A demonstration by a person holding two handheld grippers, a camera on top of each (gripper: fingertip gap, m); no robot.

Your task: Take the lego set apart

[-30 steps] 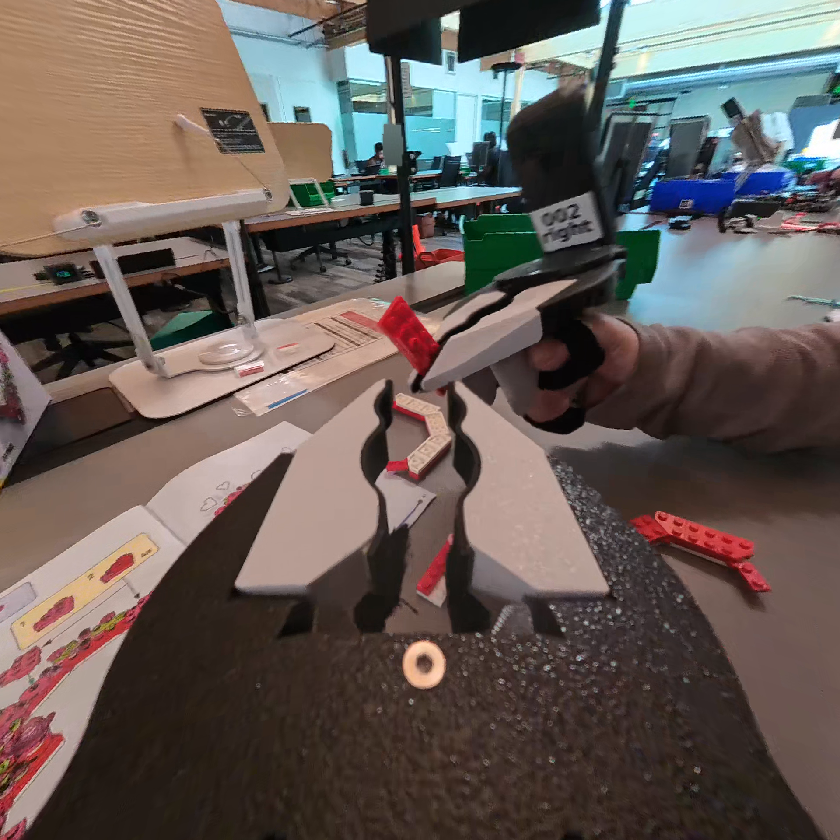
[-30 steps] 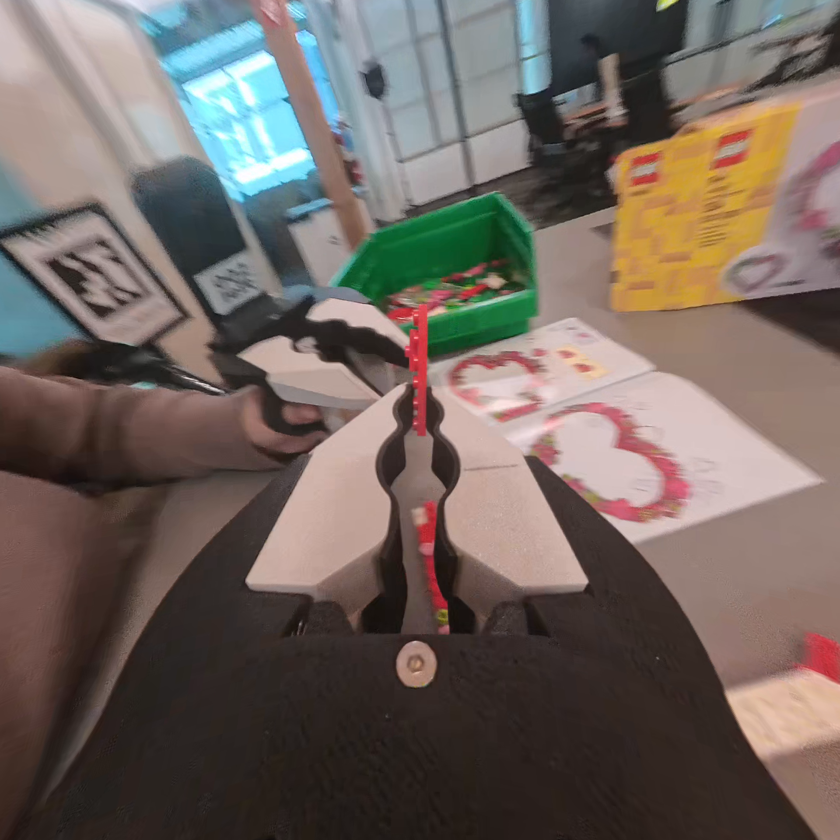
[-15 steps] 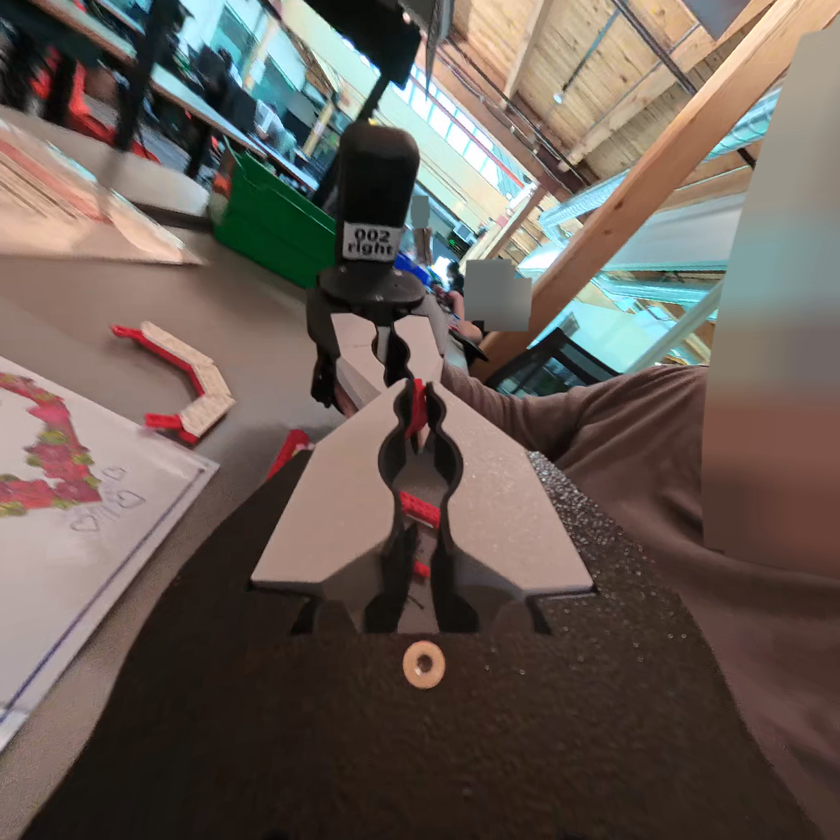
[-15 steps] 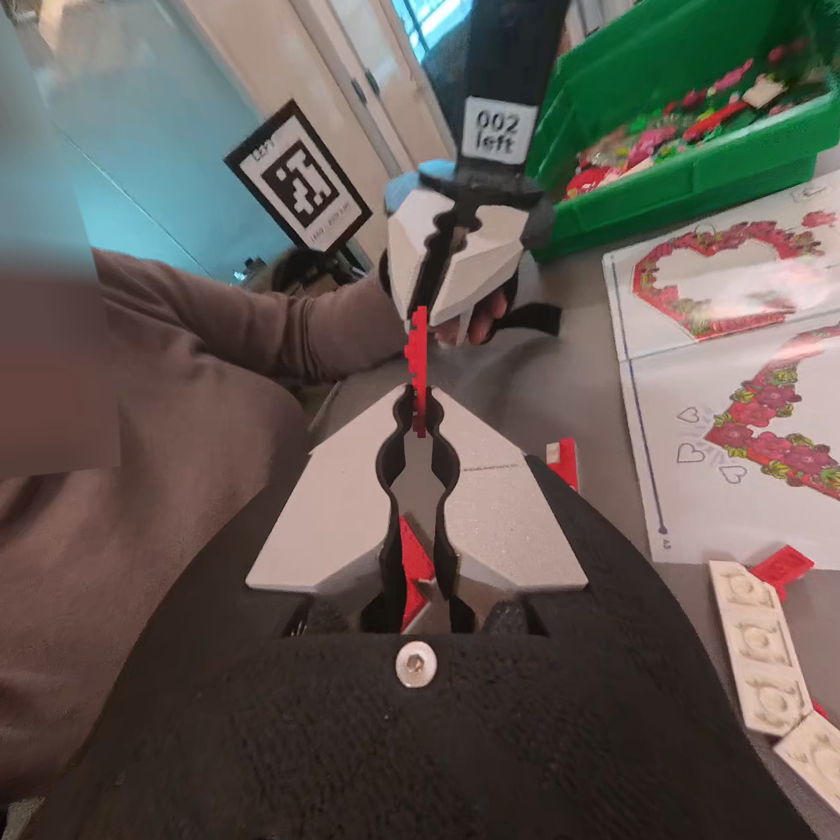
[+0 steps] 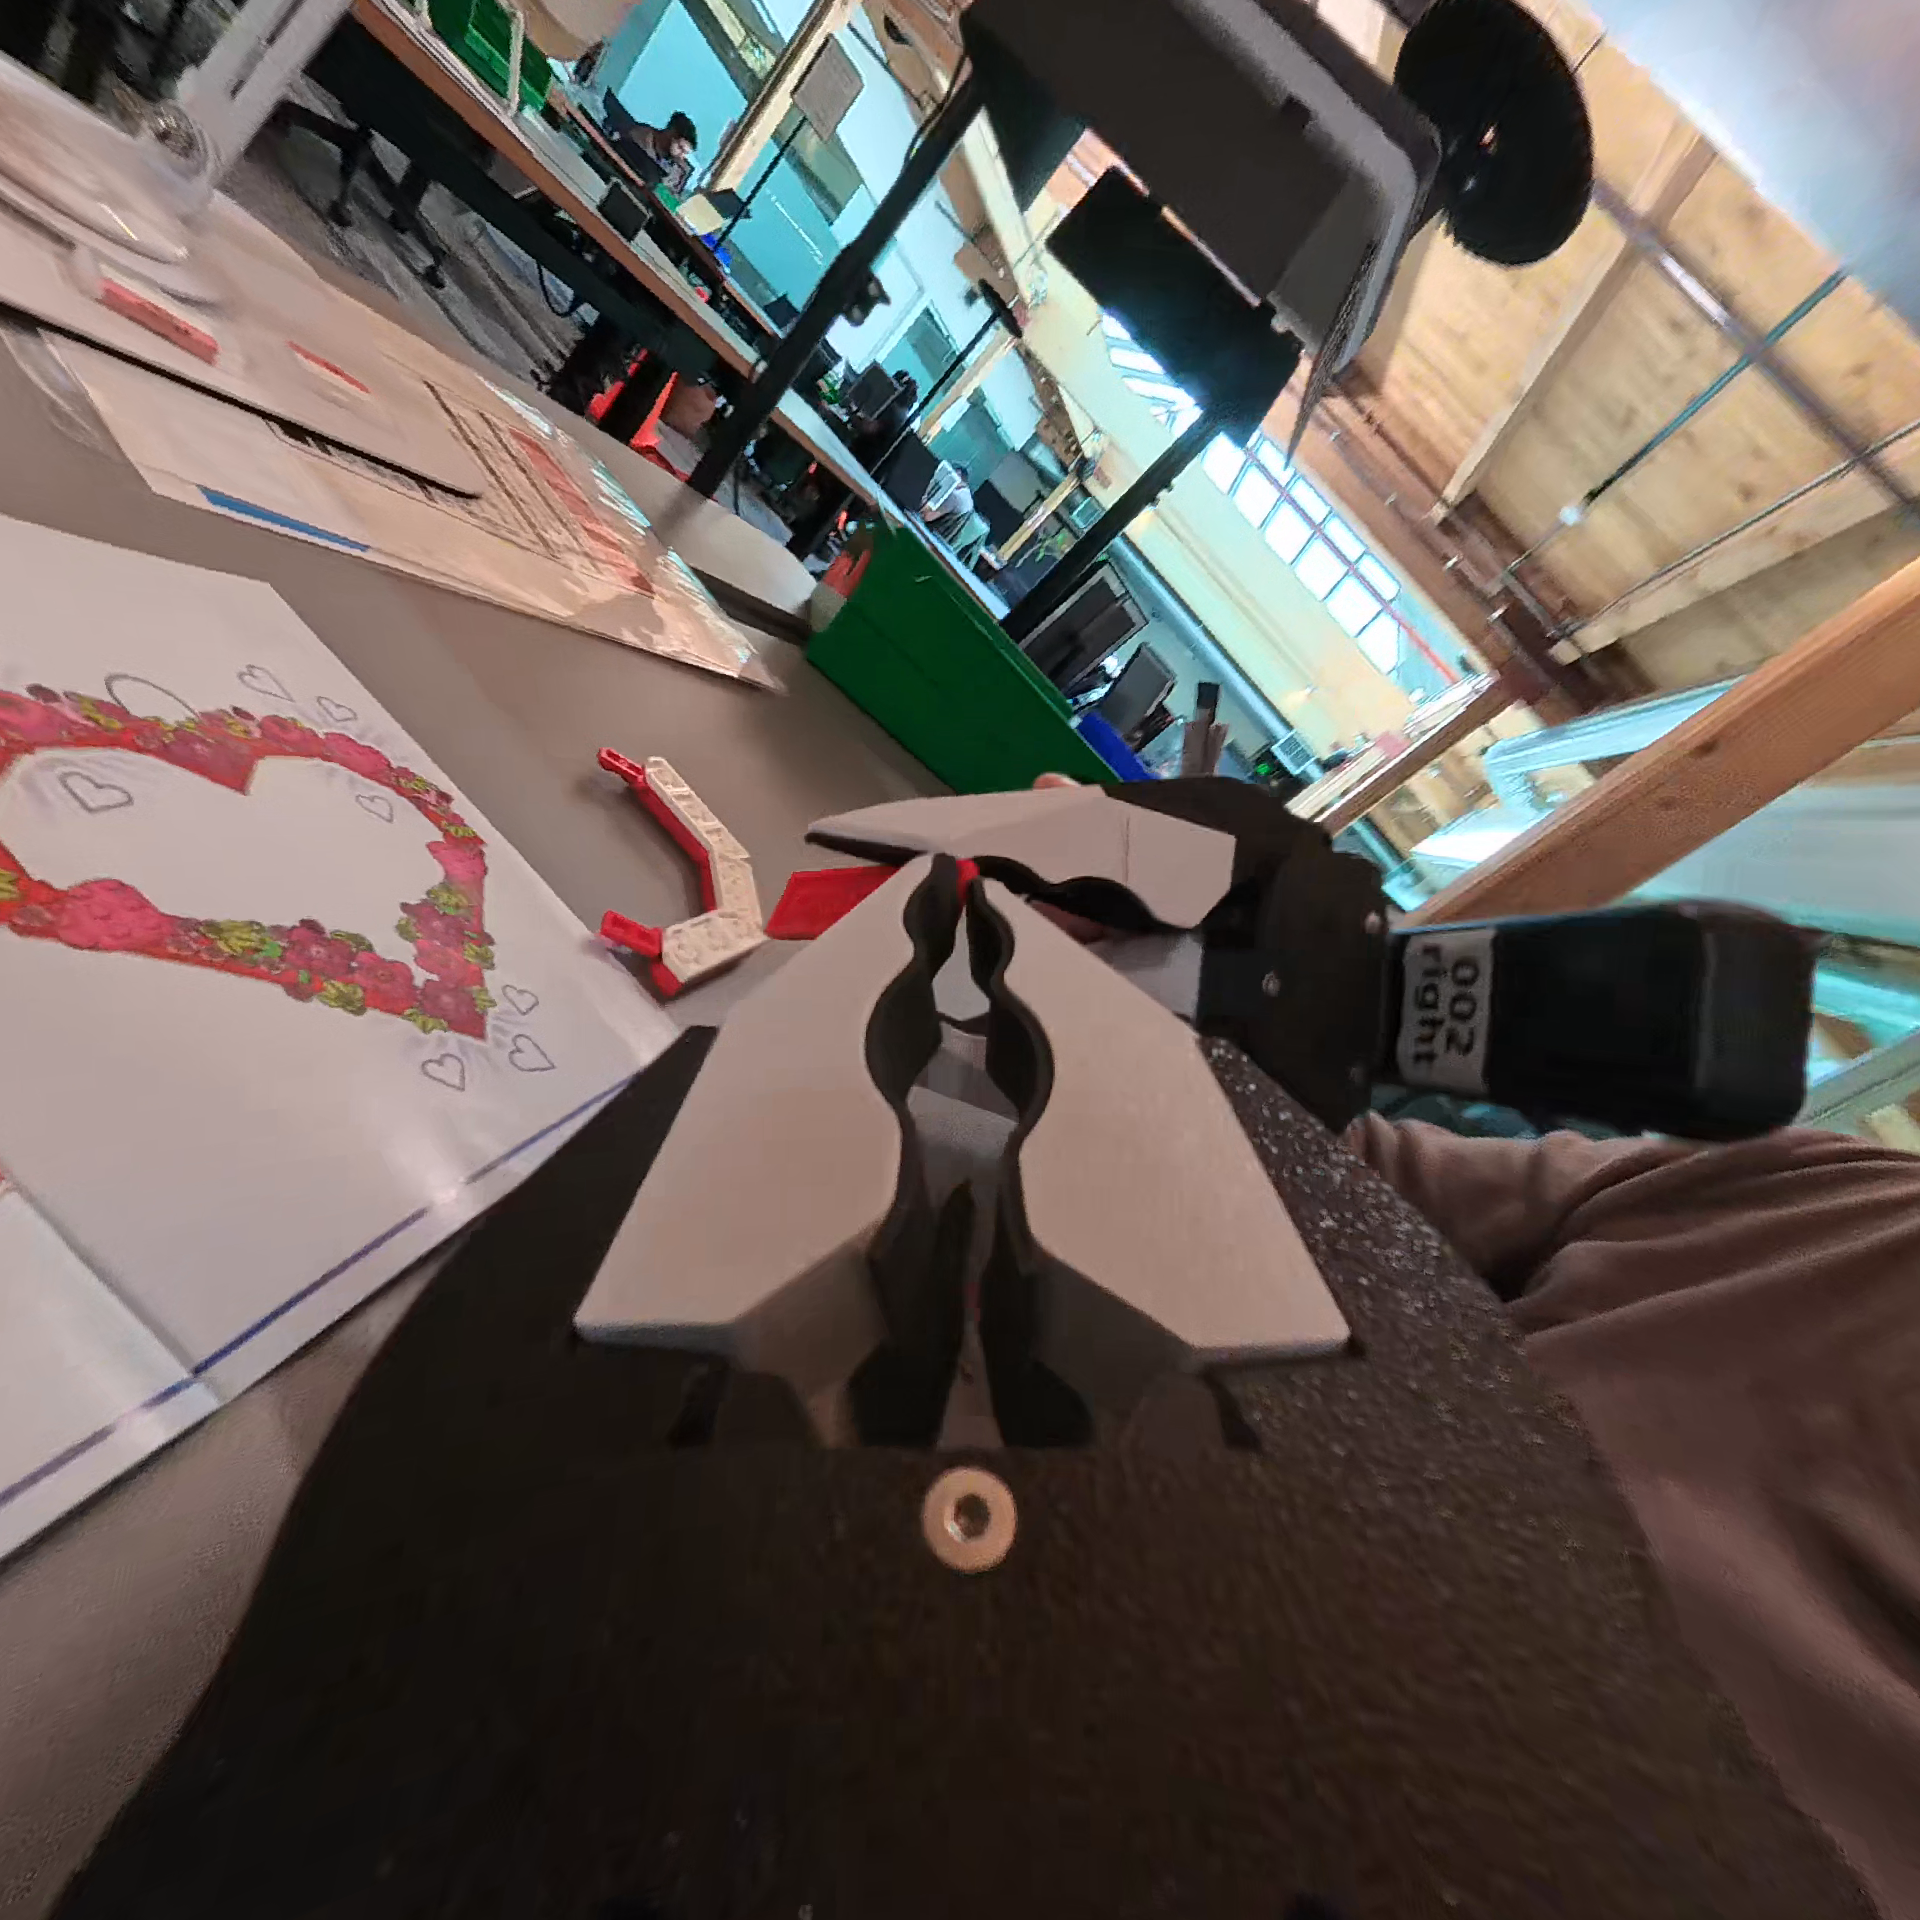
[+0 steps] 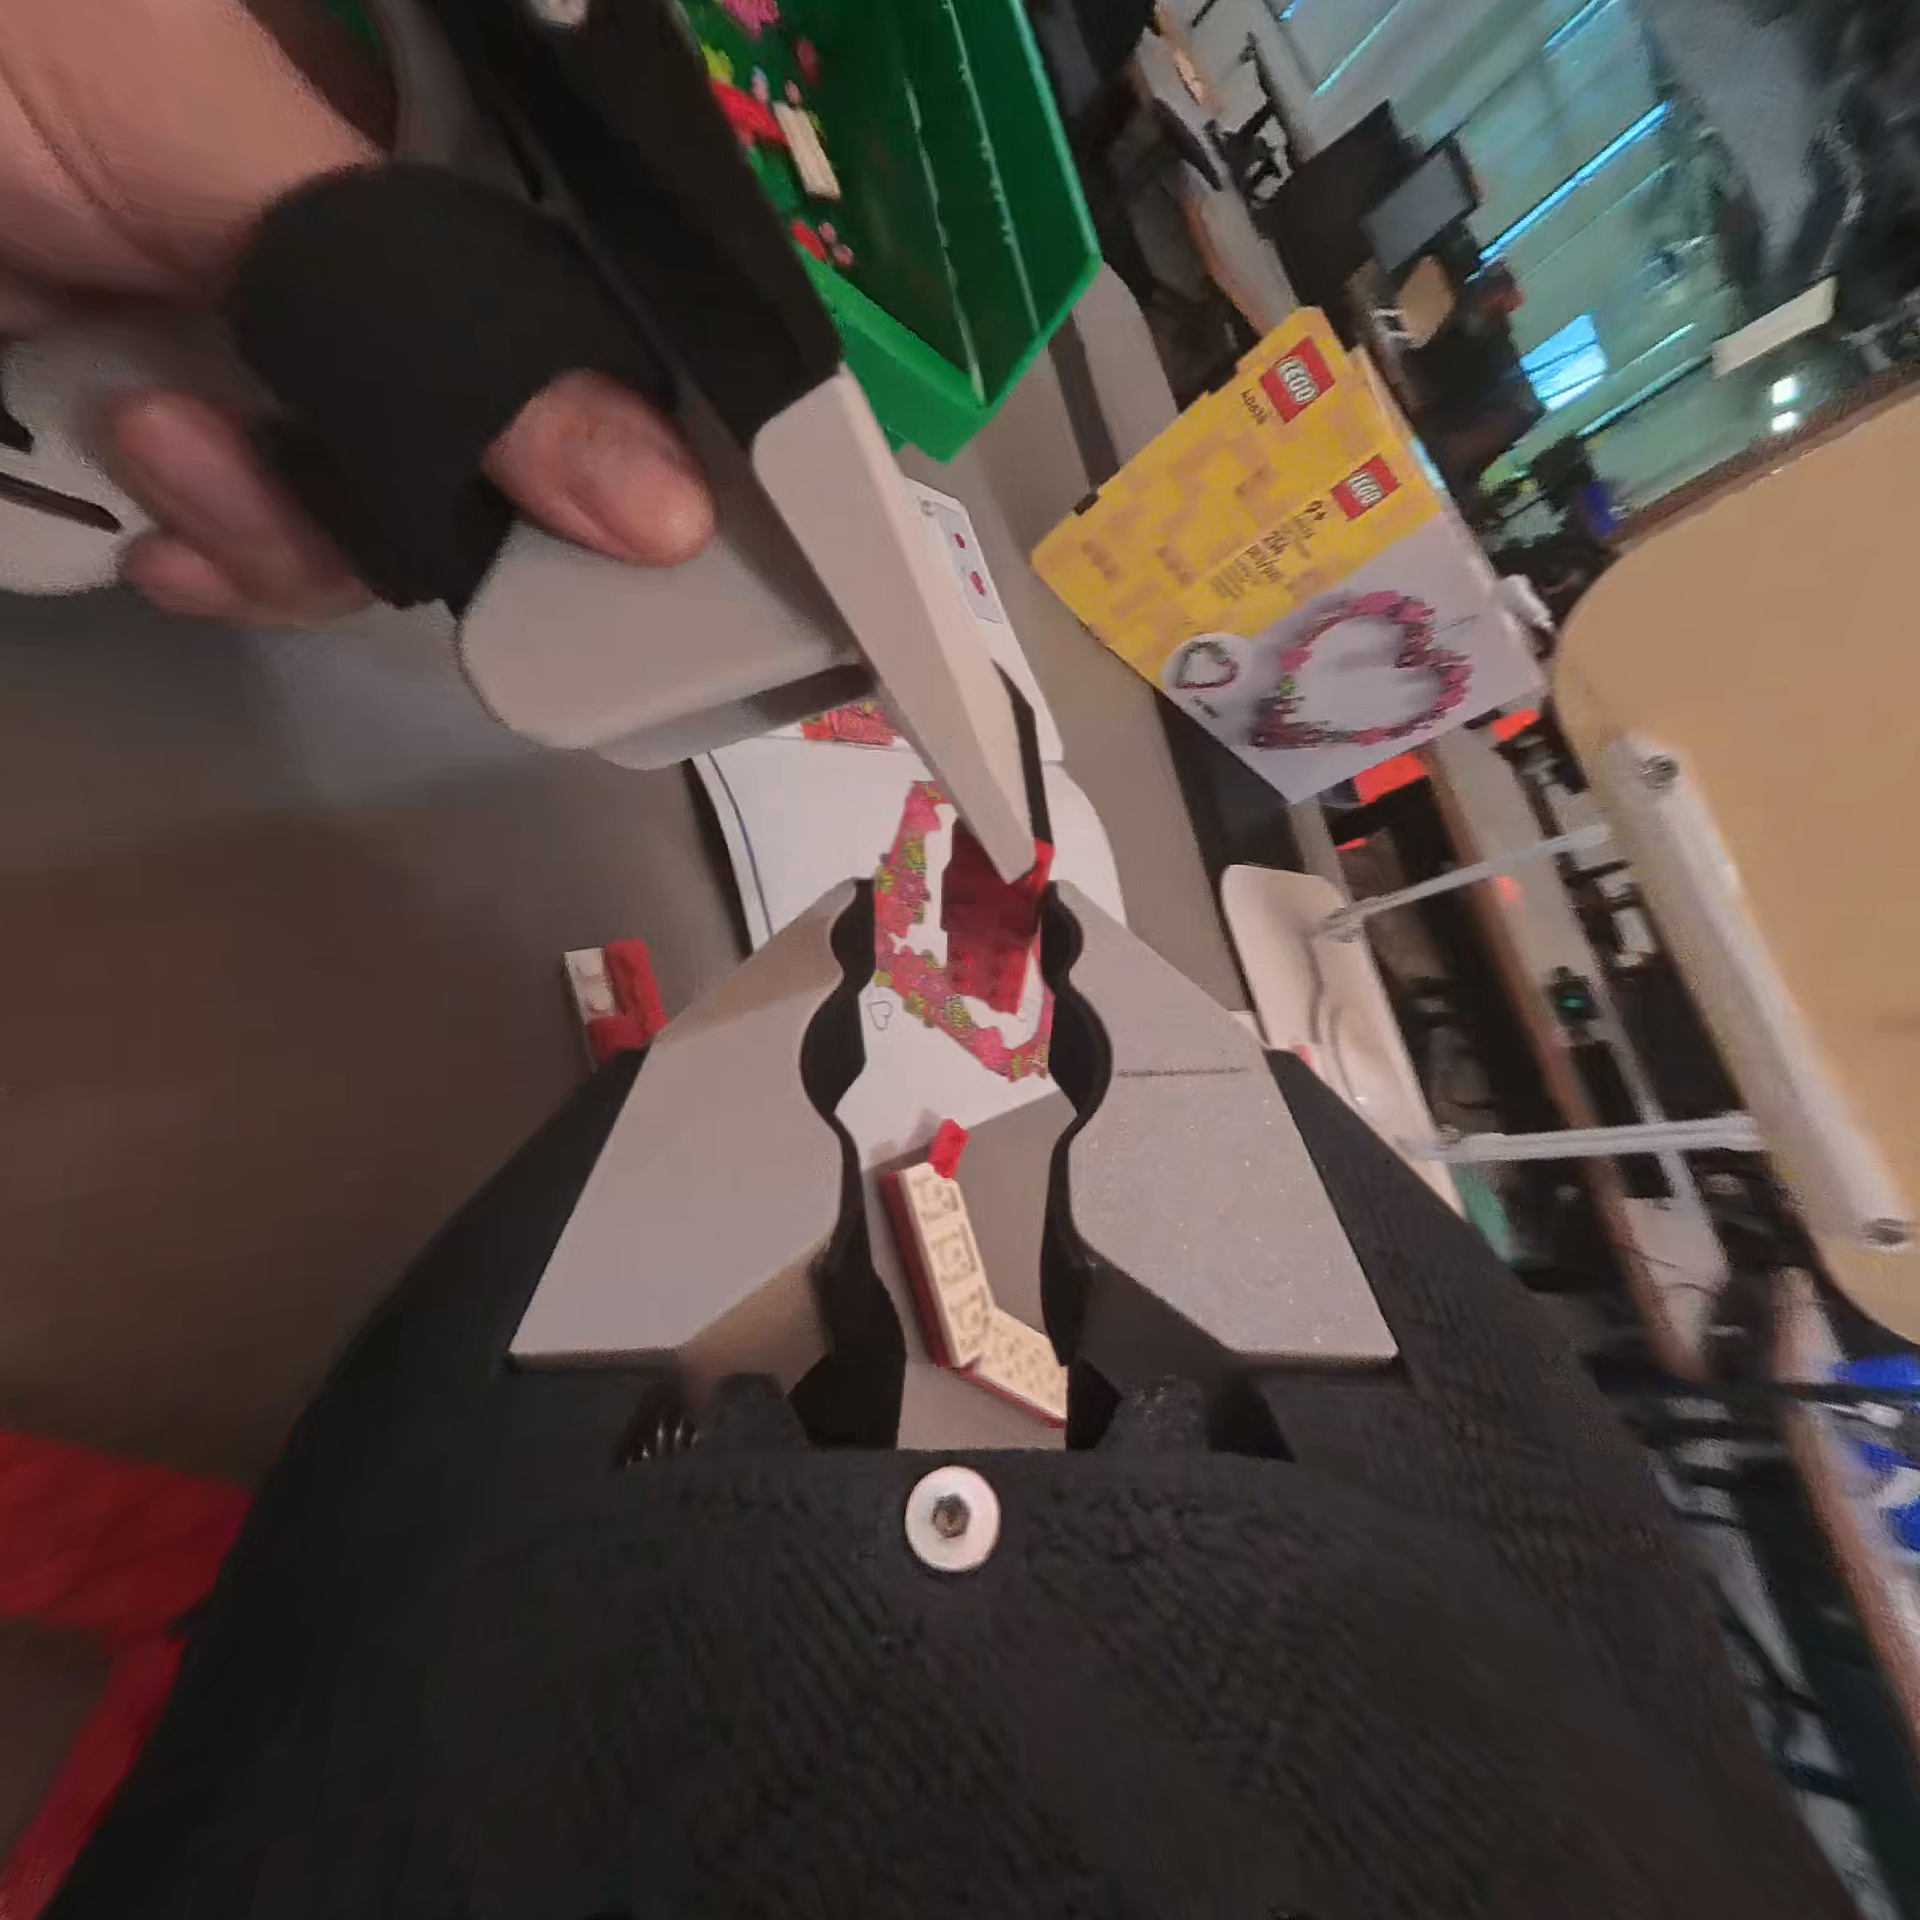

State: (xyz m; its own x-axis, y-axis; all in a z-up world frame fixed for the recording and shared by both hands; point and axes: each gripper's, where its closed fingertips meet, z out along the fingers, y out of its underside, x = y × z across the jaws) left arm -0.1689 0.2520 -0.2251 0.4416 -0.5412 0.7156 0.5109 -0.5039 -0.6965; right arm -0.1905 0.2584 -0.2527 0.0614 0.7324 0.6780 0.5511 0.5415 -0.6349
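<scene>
My left gripper (image 5: 951, 881) is shut on the end of a small red Lego plate (image 5: 821, 899), held above the grey table. In the right wrist view the left gripper (image 6: 1013, 842) comes down from the upper left and pinches the top of the red plate (image 6: 982, 945). My right gripper (image 6: 951, 904) is open. Its fingers stand on either side of the plate, with a gap on the left side. In the left wrist view one right finger (image 5: 1018, 826) reaches in from the right, over the plate.
A curved red and white Lego strip (image 5: 696, 883) lies on the table and also shows in the right wrist view (image 6: 977, 1299). Nearby are an open booklet (image 5: 260, 987) with a heart picture, a green bin (image 6: 935, 208), a yellow Lego box (image 6: 1278, 551) and a small red and white piece (image 6: 613, 987). The grippers are tip to tip, or close to it.
Half a second ago both grippers pinched the red plate edge-on. Now the right jaws have opened, the left still holds it, and both grippers have rolled, so the plate shows face-on.
</scene>
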